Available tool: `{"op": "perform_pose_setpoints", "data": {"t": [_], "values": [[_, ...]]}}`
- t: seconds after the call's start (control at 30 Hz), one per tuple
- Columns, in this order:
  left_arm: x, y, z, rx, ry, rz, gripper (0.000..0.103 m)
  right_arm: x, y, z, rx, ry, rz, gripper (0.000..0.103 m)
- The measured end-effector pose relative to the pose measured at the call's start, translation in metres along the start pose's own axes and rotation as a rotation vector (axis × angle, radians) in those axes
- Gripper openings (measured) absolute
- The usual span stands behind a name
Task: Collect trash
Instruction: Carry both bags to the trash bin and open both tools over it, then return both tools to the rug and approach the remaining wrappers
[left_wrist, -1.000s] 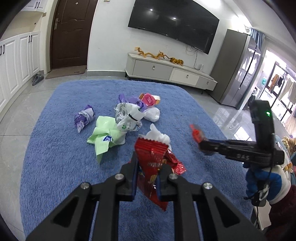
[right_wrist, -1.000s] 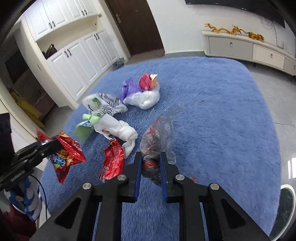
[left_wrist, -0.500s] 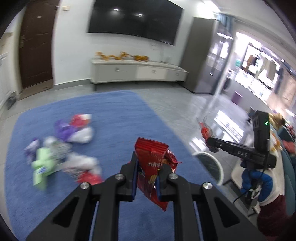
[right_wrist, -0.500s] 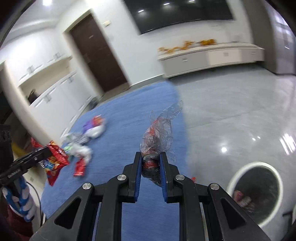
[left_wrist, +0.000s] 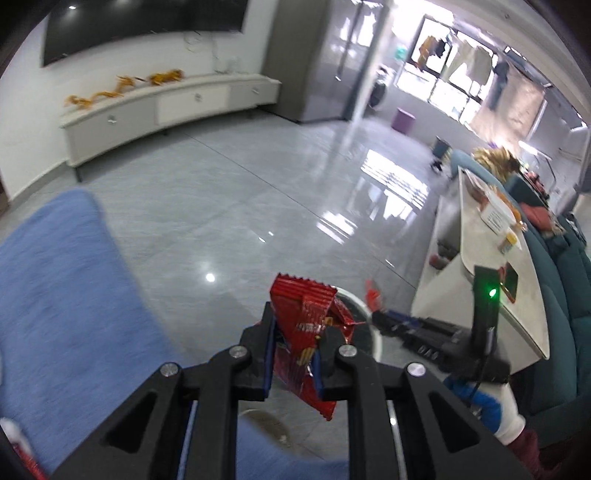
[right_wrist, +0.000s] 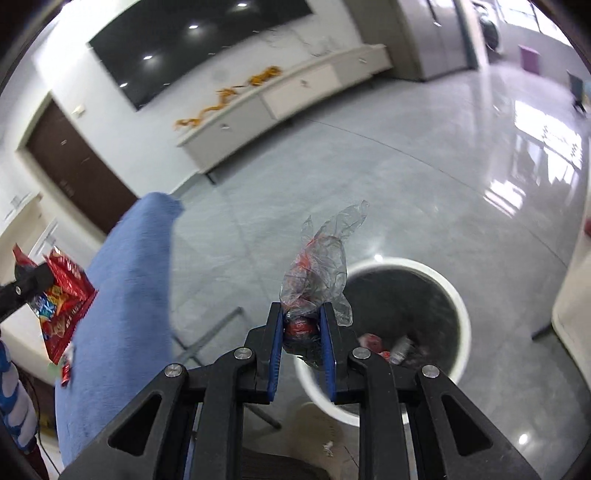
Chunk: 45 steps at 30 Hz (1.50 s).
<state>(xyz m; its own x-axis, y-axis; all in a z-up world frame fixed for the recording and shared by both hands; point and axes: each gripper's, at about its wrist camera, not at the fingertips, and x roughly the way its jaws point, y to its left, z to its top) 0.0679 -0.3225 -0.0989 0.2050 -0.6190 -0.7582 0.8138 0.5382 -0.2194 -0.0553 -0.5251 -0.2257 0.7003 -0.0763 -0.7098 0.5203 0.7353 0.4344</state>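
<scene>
In the left wrist view my left gripper (left_wrist: 295, 332) is shut on a crumpled red snack wrapper (left_wrist: 303, 317), held over the tiled floor in front of a white bin's rim (left_wrist: 376, 345). In the right wrist view my right gripper (right_wrist: 301, 325) holds a clear plastic wrapper (right_wrist: 321, 266) with something red inside. Its jaws are opening, and the pads still press on the wrapper. It hangs at the left rim of the round white bin (right_wrist: 461, 317), which holds several bits of trash. The left gripper (right_wrist: 26, 280) with the red wrapper (right_wrist: 62, 295) shows at the far left. The right gripper (left_wrist: 384, 317) reaches in from the right.
A blue rug (right_wrist: 122, 295) lies left of the bin. A low white TV cabinet (right_wrist: 295, 92) runs along the far wall. A white table (left_wrist: 491, 266) and a teal sofa (left_wrist: 561, 314) stand at the right. A thin metal leg (right_wrist: 210, 332) lies on the glossy floor.
Both grippers swung away from the trash pile on the rug, over the tiled floor to the white bin. Each still carries its wrapper.
</scene>
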Motion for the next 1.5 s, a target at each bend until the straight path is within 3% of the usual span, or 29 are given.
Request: {"op": "perform_pose_setpoints", "data": {"t": [0.1,0.17,0.23,0.3,0.43,0.87,1.07,1.23,1.5], "values": [[0.039,-0.019,0.012,-0.004,0.038,-0.052,0.020,0.009,-0.018,0.002,0.029,0.017,-0.026,0.021],[0.059,-0.024,0.018,-0.036,0.068,-0.104,0.033,0.011,-0.025,0.004,0.043,0.021,-0.042,0.023],[0.072,-0.029,0.019,-0.048,0.079,-0.129,0.051,0.014,-0.031,0.002,0.058,0.024,-0.055,0.031],[0.080,-0.034,0.020,-0.052,0.083,-0.141,0.055,0.015,-0.037,0.000,0.070,0.027,-0.076,0.037],[0.086,-0.043,0.021,-0.031,0.093,-0.142,0.055,0.016,-0.049,-0.006,0.089,0.034,-0.090,0.038],[0.023,-0.025,-0.004,-0.009,-0.055,0.060,0.055,-0.021,-0.019,0.004,0.040,-0.038,-0.097,0.044],[-0.027,-0.008,-0.019,-0.020,-0.164,0.153,0.056,-0.055,0.023,0.010,-0.040,-0.102,-0.078,0.045],[-0.072,0.006,-0.038,-0.019,-0.248,0.224,0.068,-0.078,0.059,0.014,-0.103,-0.145,-0.052,0.048],[-0.137,0.029,-0.070,-0.039,-0.361,0.358,0.071,-0.109,0.119,0.013,-0.203,-0.199,-0.019,0.049]]}}
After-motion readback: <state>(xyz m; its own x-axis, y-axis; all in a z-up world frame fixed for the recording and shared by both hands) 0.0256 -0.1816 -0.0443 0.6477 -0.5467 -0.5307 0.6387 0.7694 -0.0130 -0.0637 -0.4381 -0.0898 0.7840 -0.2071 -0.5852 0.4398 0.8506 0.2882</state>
